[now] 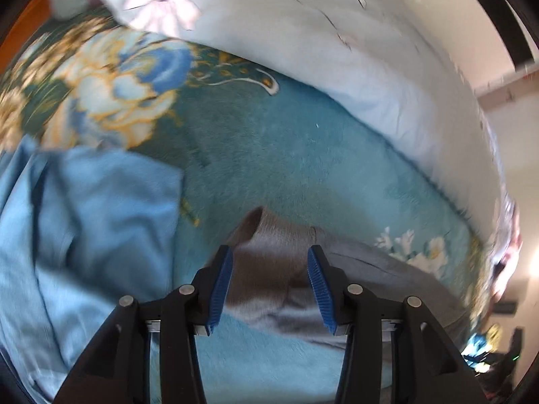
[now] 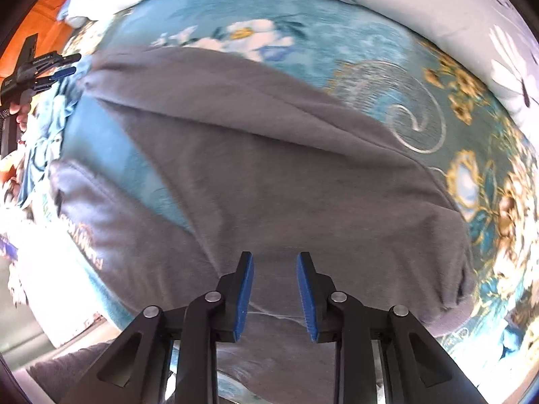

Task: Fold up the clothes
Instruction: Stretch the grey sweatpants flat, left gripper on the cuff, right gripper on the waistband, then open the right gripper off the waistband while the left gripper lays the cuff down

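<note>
The grey shirt [image 2: 269,168] lies spread on the bed [image 2: 387,67], laid flat for folding. Both tools, left [image 1: 269,262] and right [image 2: 274,269], stand released above the cloth, gripping nothing, probably between folds.

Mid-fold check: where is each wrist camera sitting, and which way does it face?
Left wrist: on the left gripper, facing steeply down at a grey sleeve; its open fingers show.
Right wrist: on the right gripper, facing straight down at the grey shirt; its open fingers show.
Shared: grey shirt, teal floral blanket.
</note>
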`<state>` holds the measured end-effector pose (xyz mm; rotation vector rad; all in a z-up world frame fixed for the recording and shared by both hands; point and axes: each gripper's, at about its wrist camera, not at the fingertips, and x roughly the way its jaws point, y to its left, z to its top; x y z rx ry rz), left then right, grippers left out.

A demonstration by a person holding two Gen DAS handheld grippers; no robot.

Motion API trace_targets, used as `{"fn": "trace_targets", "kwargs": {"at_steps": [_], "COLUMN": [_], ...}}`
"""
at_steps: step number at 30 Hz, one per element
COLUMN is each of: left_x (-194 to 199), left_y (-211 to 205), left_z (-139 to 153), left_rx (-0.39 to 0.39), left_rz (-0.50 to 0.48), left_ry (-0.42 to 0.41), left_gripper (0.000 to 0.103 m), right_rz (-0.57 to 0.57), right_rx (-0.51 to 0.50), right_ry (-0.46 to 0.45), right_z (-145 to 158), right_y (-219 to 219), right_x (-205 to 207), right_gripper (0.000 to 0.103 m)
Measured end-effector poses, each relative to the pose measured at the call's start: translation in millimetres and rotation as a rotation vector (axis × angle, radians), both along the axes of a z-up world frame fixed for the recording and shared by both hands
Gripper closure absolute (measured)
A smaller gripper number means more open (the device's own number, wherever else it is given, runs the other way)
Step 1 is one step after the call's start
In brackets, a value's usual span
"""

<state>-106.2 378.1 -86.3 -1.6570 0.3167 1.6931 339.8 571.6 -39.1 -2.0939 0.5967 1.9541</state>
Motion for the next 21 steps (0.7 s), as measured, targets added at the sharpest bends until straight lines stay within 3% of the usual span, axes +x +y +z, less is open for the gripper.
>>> {"fn": "trace_targets", "kwargs": {"at_steps": [9, 11, 12, 17, 21], "left_x": [-3.8, -1.1, 0.6, 10.4, -15.1], "left_y": [13.5, 14.3, 14.6, 19.7, 17.5], "left_z": [-11.3, -8.4, -6.8, 6.5, 19.0], "left_rx": [0.018, 0.032, 0.035, 0.065, 0.14], "left_rz": [-0.098, -0.124, -0.136, -0.181, 0.009], "left_ry": [-0.098, -0.111, -0.108, -0.058, 0.004], "left_gripper": [0.057, 0.077, 0.092, 0.1, 0.102], "right_rz": [-0.024, -0.027, -0.029, -0.044, -0.064], "right_rx": [-0.005, -0.008, -0.009, -0.01, -0.01], "right_ry": [-0.038, -0.044, -0.046, -0.049, -0.048], "right_z": [-6.1, -6.4, -6.6, -7.8, -7.9], "right_y": [7.2, 8.2, 8.8, 13.0, 16.1], "right_x": [14.7, 16.8, 17.4, 19.7, 24.3], "right_gripper": [0.071, 0.071, 0.071, 0.069, 0.068]}}
